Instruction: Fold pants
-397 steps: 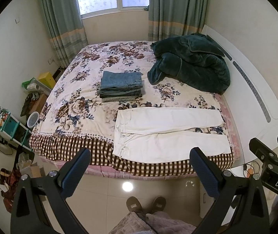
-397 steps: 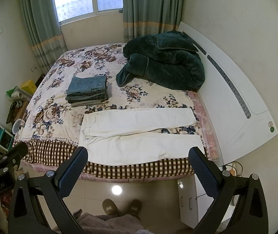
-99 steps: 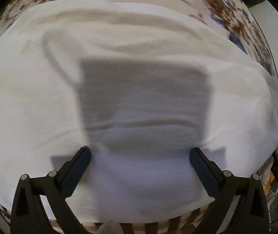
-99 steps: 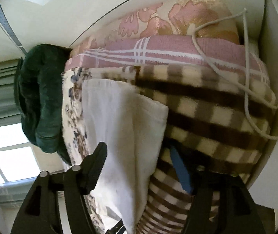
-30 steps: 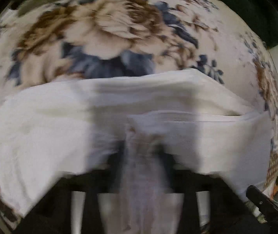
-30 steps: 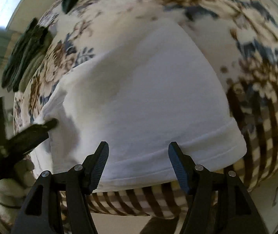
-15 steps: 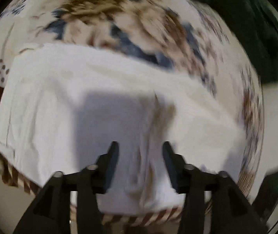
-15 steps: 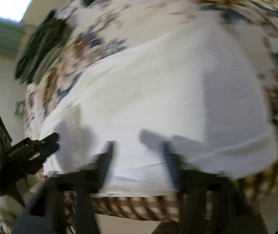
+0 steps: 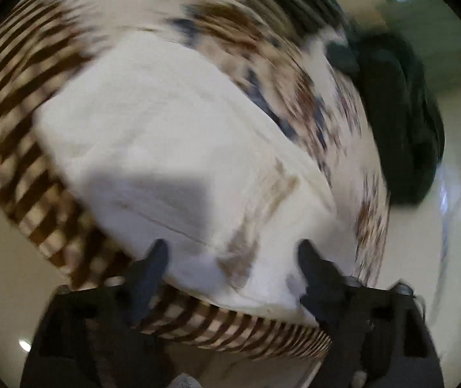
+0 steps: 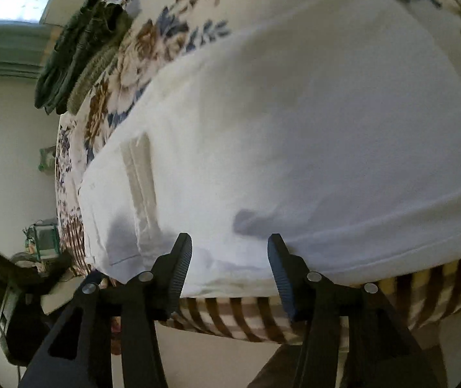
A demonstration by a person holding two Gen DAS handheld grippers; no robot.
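The white pants point(image 9: 178, 161) lie folded lengthwise on the floral bedspread point(image 9: 262, 45) near the bed's front edge. My left gripper point(image 9: 233, 258) is open and empty, its fingertips just over the near edge of the pants; this view is motion-blurred. In the right wrist view the pants point(image 10: 295, 129) fill the frame, with the waistband and a belt loop point(image 10: 138, 174) at the left. My right gripper point(image 10: 229, 252) is open and empty at the near hem of the pants.
A dark green quilt point(image 9: 402, 129) lies at the back right of the bed. A stack of folded clothes point(image 10: 78, 55) sits farther back. The brown checked bed border point(image 10: 230, 313) hangs below the pants. Floor and clutter point(image 10: 39, 236) lie at the left.
Both grippers have opened wider and drawn back toward the front edge of the bed. The left view has swung round, so the pants now lie slanted in it.
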